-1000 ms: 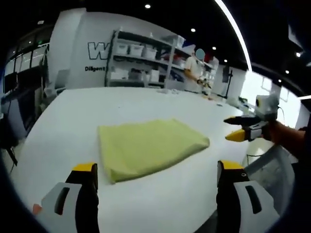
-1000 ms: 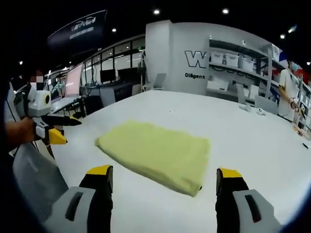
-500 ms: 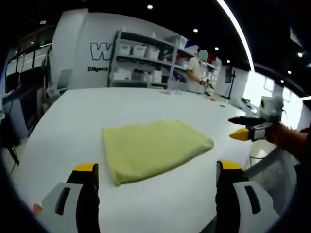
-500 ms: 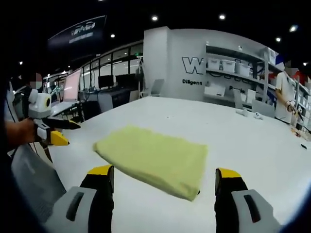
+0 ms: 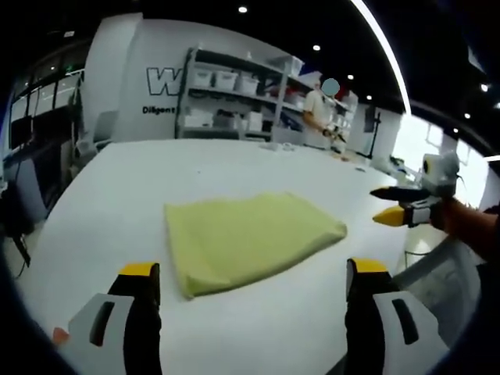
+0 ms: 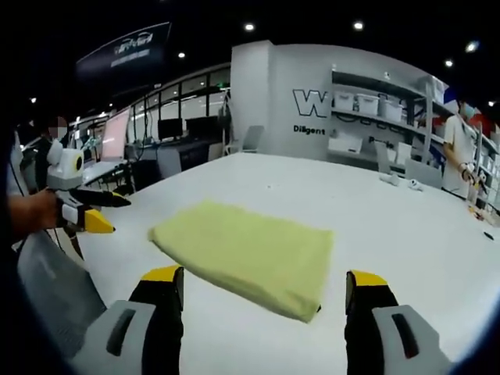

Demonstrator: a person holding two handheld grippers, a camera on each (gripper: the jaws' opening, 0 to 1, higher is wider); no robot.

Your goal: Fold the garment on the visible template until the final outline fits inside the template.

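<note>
A: What's different from a second ago?

B: Very little. The folded pale-yellow cloth garment lies flat on the wide white desk, in the same compact rectangle as before; only the cameras have drifted slightly. Nothing touches it.

A: And the tongs?

B: The left tongs hang over the near desk edge with jaws spread wide, holding nothing. The right tongs likewise, released and empty. In the left gripper view the right tongs float off to the side, well apart from the cloth; in the right gripper view the left tongs do the same.

A: So the fold is finished?

B: Probably; both hands have stayed back from a neat rectangle. I can't make out any template outline on the desk, so the fit is unconfirmed.
</note>
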